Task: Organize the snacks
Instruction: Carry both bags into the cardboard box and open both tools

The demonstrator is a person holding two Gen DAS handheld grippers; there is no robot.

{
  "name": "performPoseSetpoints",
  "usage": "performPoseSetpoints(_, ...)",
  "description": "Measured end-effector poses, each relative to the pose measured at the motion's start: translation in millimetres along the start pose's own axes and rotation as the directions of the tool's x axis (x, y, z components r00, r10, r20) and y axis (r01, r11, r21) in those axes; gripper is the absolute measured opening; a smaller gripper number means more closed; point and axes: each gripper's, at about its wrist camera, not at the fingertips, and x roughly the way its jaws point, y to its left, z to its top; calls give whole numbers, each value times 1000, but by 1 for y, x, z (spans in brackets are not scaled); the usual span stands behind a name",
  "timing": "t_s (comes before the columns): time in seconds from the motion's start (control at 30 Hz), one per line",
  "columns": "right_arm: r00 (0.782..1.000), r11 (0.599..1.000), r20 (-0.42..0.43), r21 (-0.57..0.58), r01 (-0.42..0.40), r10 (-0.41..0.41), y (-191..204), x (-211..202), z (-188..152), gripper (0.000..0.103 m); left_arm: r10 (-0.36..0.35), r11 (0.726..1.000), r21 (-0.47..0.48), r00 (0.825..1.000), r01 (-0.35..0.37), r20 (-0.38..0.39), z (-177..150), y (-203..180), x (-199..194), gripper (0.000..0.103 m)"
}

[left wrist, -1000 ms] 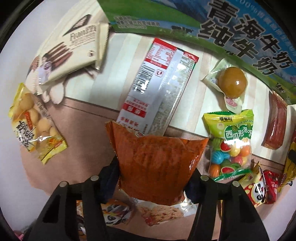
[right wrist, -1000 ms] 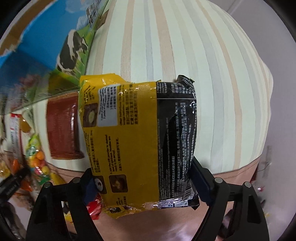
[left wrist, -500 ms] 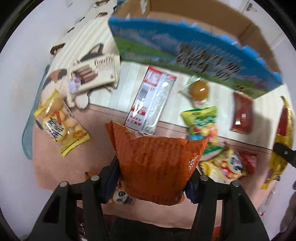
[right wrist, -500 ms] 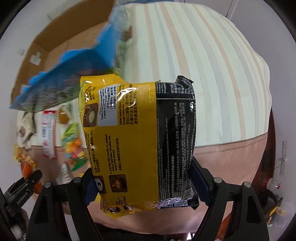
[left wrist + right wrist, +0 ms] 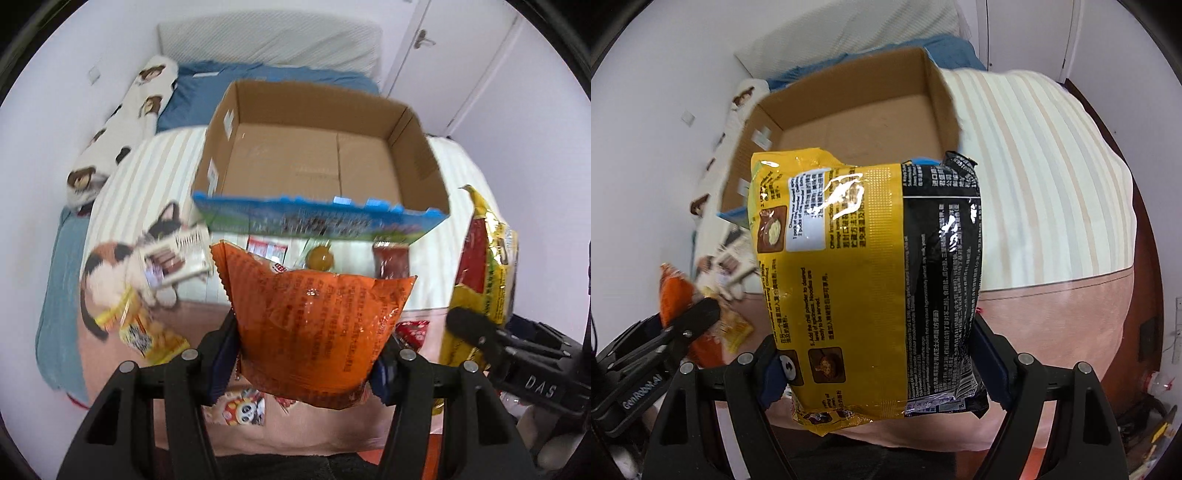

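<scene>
While clamped: orange packet (image 5: 314, 332) in left gripper (image 5: 306, 363); noodle pack (image 5: 871, 295) in right gripper (image 5: 882, 373)

Your left claw (image 5: 306, 354) is matt black plastic with small metal screw heads, and it pinches an orange packet (image 5: 314, 325) of glossy, crinkled foil that catches the light. Your right claw (image 5: 882, 365), of the same matt plastic, grips a yellow-and-black noodle pack (image 5: 868, 291) in shiny, wrinkled film. Behind both packets the cardboard box (image 5: 317, 147) shows plain matt brown board inside, with a printed blue face toward you, and it rests on the bed's (image 5: 1045, 192) soft striped cloth.
</scene>
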Motion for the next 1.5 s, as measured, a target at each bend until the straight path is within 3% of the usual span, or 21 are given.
performPoseSetpoints(0.3, 996, 999, 85, 33, -33, 30, 54, -40, 20, 86, -38, 997, 67, 999, 37, 17, 48, 20, 24, 57)
performPoseSetpoints(0.47, 993, 999, 119, 41, -17, 12, 58, -53, 48, 86, -28, 997, 70, 999, 26, 28, 81, 27, 36, 57)
performPoseSetpoints(0.67, 990, 999, 136, 34, 23, -27, 54, -38, 102, 86, -16, 999, 46, 1000, 15, 17, 129, 29, 60, 57)
performPoseSetpoints(0.87, 994, 998, 91, 9, 60, -60, 47, 3, 165, 86, -46, 999, -15, 996, 45, -76, 189, 33, 108, 57)
performPoseSetpoints(1.03, 996, 996, 0, -8, 85, -85, 41, 61, 209, 86, -78, 994, -85, 981, 63, -180, 228, 38, 163, 57)
performPoseSetpoints(1.13, 993, 995, -58, -18, 100, -101, 37, 98, 227, 86, -90, 992, -108, 961, 64, -262, 243, 37, 201, 57)
performPoseSetpoints(1.3, 980, 991, -146, -36, 132, -136, 31, 149, 241, 86, -81, 991, -126, 922, 35, -378, 252, 34, 259, 57)
performPoseSetpoints(1.5, 963, 983, -198, -61, 175, -184, 26, 188, 253, 86, -54, 994, -107, 892, 6, -449, 254, 28, 297, 57)
